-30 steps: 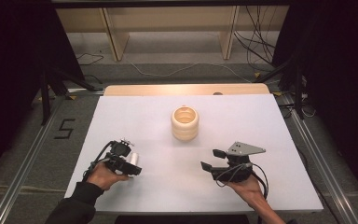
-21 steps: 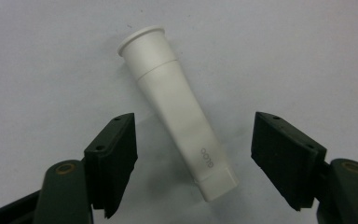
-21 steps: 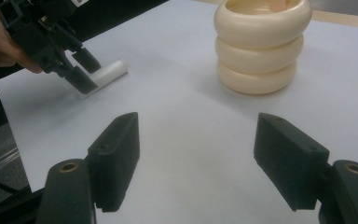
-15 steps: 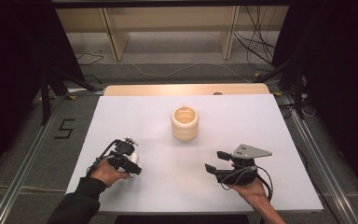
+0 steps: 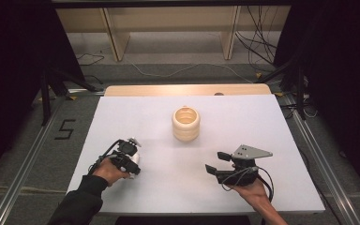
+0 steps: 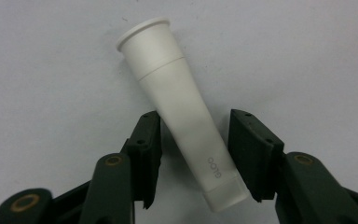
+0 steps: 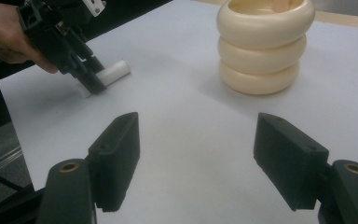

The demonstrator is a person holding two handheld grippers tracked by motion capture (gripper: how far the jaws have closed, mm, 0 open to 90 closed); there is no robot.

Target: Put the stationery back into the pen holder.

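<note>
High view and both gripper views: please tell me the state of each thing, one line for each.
White tube: lying flat on the table, between the left fingers, not clamped.
Ribbed cream holder: upright, untouched.
Left gripper: open.
Right gripper: open, empty.

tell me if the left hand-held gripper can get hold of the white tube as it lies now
Probably yes. The left hand-held gripper already straddles the white tube, which lies flat on the white table, with its jaws open on either side and nothing between them and the tube.
</note>
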